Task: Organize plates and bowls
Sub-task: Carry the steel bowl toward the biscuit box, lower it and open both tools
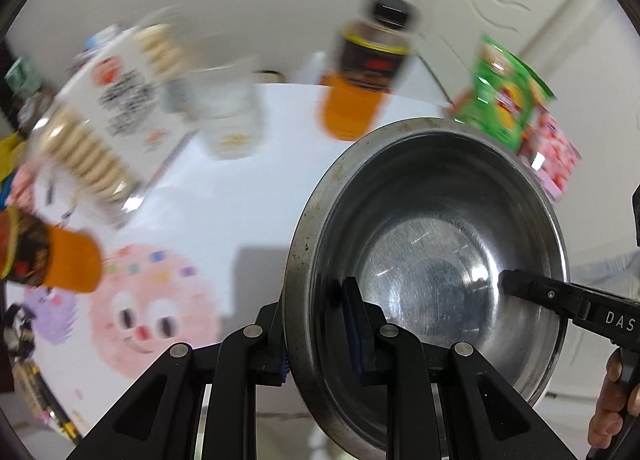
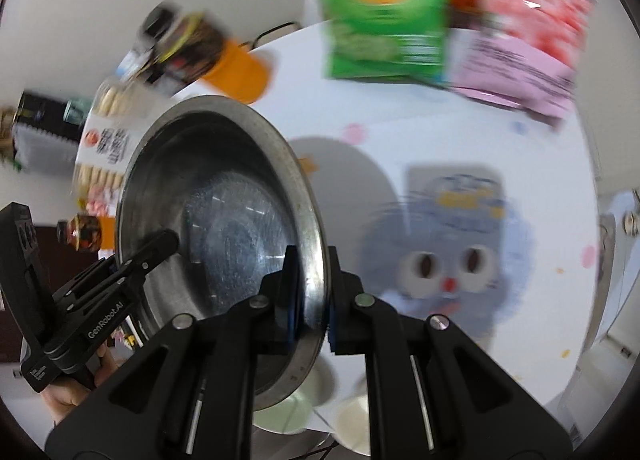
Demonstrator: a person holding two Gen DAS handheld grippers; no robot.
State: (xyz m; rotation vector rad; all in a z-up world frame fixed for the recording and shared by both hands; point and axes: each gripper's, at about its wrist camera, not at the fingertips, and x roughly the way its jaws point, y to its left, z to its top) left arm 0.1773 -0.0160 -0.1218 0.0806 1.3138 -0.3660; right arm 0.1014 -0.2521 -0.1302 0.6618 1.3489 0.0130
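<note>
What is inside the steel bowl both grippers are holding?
The steel bowl holds nothing: its scratched bottom shows bare. Only one finger of each gripper, left and right, reaches inside its rim.

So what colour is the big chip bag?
The chip bag is green, with a red-and-yellow logo. It shows best in the right wrist view.

Left gripper point(image 1: 316, 330) pointing steeply downward, jaws clamping bowl rim point(image 1: 294, 260), one finger inside, one outside. Right gripper point(image 2: 314, 292) gripping opposite rim likewise, jaws nearly closed. Person's hand point(image 1: 612, 400) wrapping right gripper's handle; other hand point(image 2: 80, 380) holding left gripper's handle.
</note>
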